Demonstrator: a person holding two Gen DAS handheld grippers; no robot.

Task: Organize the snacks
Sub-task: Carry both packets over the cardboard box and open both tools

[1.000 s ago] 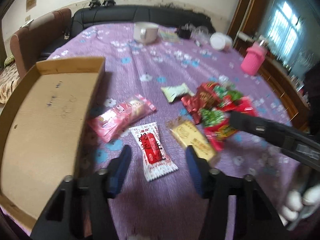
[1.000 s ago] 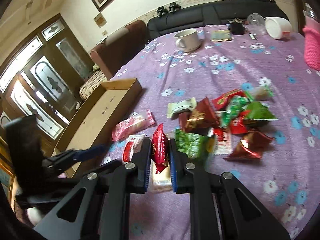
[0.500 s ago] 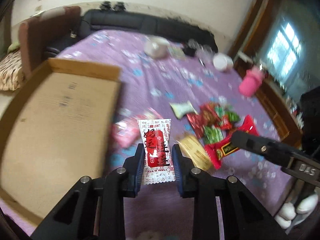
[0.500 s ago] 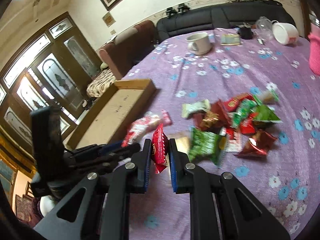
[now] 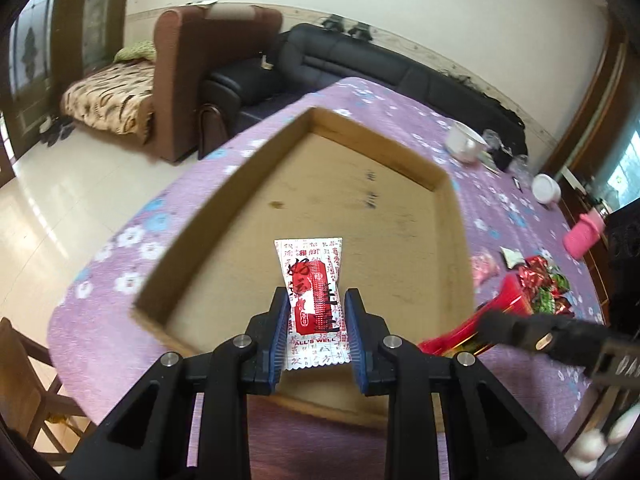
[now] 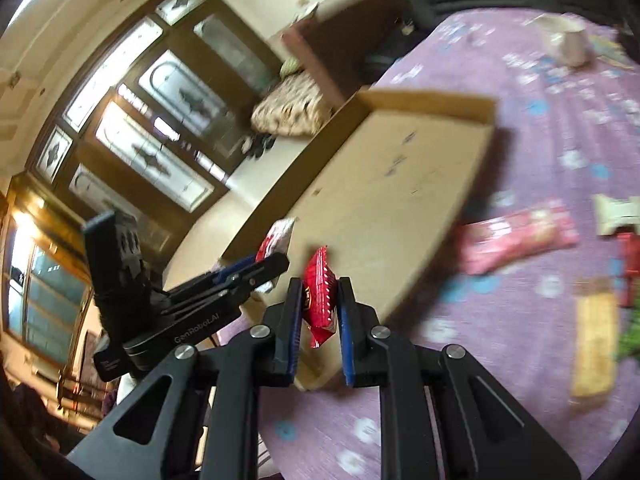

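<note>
Cardboard tray (image 5: 224, 216) lies on the purple floral cloth (image 5: 120, 264), its floor bare apart from faint marks. Left gripper (image 5: 315, 312) is closed on a white-and-red sachet (image 5: 314, 300), blue pads pressing both long edges; the sachet hangs over the tray's near end, its top pointing to 12 o'clock in the left view. Right gripper (image 6: 319, 302) is shut on a red packet (image 6: 318, 292), gripped edge-on and held over the tray's near corner. In the right view the left gripper (image 6: 264, 268) appears at 9 o'clock, just beside the right one, the sachet (image 6: 278, 236) showing past its fingers. In the left view the right gripper (image 5: 492, 322) enters at 4 o'clock with the red packet (image 5: 508, 300).

Loose snacks stay on the cloth outside the tray: a pink pack (image 6: 520, 236) just beside the tray's right wall, a yellow bar (image 6: 594, 344) at 4 o'clock, and a heap (image 5: 540, 284) of red and green wrappers at 3 o'clock in the left view. Mug (image 5: 464, 146) stands at 1 o'clock, well apart from the tray.
</note>
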